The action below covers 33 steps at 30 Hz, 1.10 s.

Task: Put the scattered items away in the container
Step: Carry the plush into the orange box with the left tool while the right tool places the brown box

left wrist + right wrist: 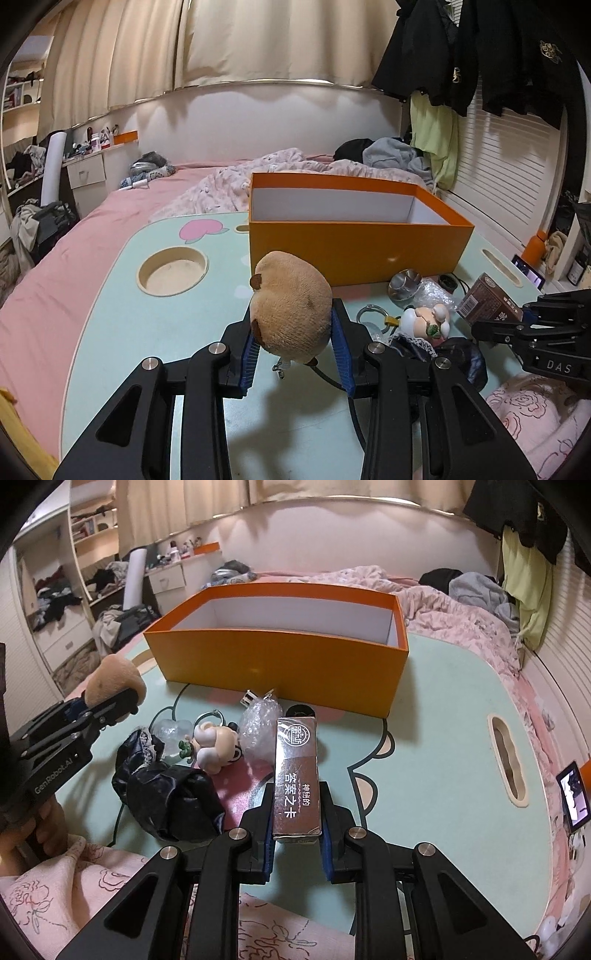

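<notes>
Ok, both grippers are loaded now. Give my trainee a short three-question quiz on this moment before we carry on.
1. True or false: the orange box already has items in the part of its inside that shows.
2. Which gripper holds the tan plush toy? A) left gripper B) right gripper C) neither
3. Fill in: the right gripper is shut on a brown ____ with printed characters.

Key:
1. False; only bare white walls show.
2. A
3. Card box. The figurine, bubble wrap and black cloth still lie on the table.
</notes>
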Each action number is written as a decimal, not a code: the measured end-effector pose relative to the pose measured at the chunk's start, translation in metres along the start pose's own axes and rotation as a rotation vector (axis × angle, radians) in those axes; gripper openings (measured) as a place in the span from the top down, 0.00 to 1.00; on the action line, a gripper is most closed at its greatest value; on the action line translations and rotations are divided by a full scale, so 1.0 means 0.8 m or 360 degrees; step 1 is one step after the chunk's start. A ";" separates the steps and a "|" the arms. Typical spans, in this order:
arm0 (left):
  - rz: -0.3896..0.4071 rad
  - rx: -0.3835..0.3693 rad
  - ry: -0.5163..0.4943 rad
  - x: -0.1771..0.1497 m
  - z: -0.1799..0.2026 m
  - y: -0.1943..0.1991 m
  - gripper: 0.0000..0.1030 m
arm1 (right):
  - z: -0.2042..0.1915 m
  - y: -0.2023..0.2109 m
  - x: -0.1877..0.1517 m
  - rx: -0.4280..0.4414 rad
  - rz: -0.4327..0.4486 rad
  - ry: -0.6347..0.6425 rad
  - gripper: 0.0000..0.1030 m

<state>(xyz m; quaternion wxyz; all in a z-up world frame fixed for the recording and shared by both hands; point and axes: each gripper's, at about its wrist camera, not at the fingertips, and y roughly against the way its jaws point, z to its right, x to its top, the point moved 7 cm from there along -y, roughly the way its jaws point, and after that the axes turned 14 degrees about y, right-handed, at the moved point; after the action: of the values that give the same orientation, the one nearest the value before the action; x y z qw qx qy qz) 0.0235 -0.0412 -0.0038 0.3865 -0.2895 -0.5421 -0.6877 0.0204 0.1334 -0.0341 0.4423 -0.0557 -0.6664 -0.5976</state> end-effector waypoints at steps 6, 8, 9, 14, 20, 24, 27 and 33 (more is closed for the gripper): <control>-0.0012 -0.0003 0.0018 0.000 -0.001 -0.003 0.64 | 0.001 -0.001 0.000 0.0009 -0.0005 -0.0011 0.81; -0.0012 -0.0002 0.0017 0.000 -0.001 -0.003 0.64 | 0.001 -0.001 0.000 0.0008 -0.0005 -0.0011 0.81; -0.0013 -0.0002 0.0016 0.000 -0.001 -0.003 0.64 | 0.001 -0.001 0.000 0.0008 -0.0006 -0.0009 0.81; -0.0015 -0.0004 0.0018 0.000 -0.002 -0.004 0.64 | 0.001 -0.001 0.000 0.0008 -0.0006 -0.0010 0.81; -0.0018 -0.0004 0.0017 -0.001 -0.001 -0.004 0.64 | 0.001 -0.001 0.000 0.0009 -0.0008 -0.0011 0.81; -0.0019 -0.0003 0.0018 -0.001 -0.001 -0.004 0.64 | 0.001 -0.001 0.000 0.0011 -0.0010 -0.0012 0.81; -0.0015 -0.0004 0.0016 -0.001 -0.001 -0.004 0.64 | 0.001 -0.001 0.000 0.0011 -0.0010 -0.0012 0.81; -0.0017 -0.0004 0.0014 -0.001 -0.002 -0.005 0.64 | 0.002 -0.001 0.000 0.0013 -0.0010 -0.0011 0.81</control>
<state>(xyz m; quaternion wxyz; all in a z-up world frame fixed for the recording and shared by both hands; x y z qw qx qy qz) 0.0208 -0.0417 -0.0070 0.3848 -0.2839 -0.5411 -0.6918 0.0191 0.1348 -0.0344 0.4384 -0.0538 -0.6705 -0.5962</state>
